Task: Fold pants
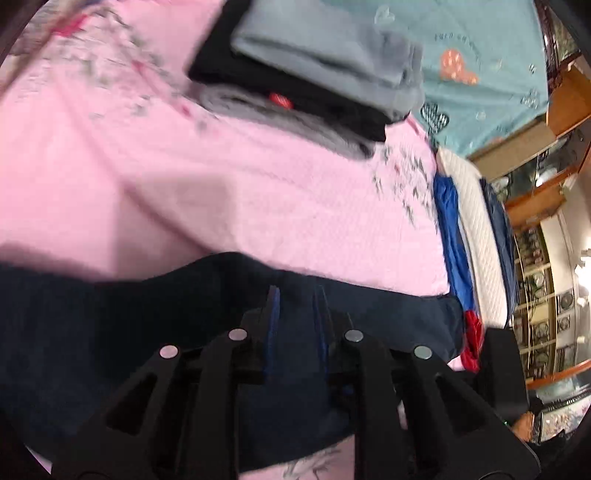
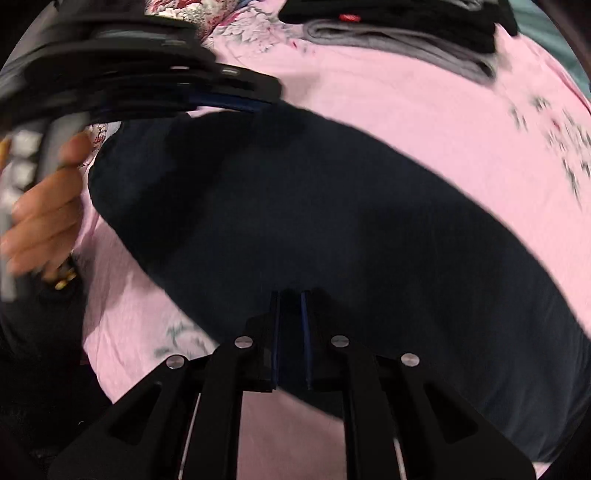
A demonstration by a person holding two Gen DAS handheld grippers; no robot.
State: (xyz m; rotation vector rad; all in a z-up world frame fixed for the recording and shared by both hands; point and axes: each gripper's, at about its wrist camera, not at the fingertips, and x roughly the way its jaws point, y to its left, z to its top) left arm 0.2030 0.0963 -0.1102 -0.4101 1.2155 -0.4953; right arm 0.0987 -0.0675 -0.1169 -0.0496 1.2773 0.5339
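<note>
Dark navy pants (image 1: 110,325) lie folded on a pink floral bedsheet (image 1: 184,184). In the left wrist view my left gripper (image 1: 296,295) sits over the pants with its fingers close together and navy cloth between them. The right wrist view shows the pants (image 2: 332,221) as a broad dark oval. My right gripper (image 2: 290,295) is narrowed on their near edge, cloth filling the gap. The left gripper (image 2: 255,105) appears blurred at upper left with its tip at the pants' far corner. A hand (image 2: 44,218) holds its handle.
A stack of folded grey and black clothes (image 1: 314,74) lies further back on the sheet, also visible as the stack (image 2: 406,33). A teal blanket (image 1: 480,55) lies beyond it. The bed's white edge (image 1: 476,229) and wooden furniture (image 1: 569,99) are at the right.
</note>
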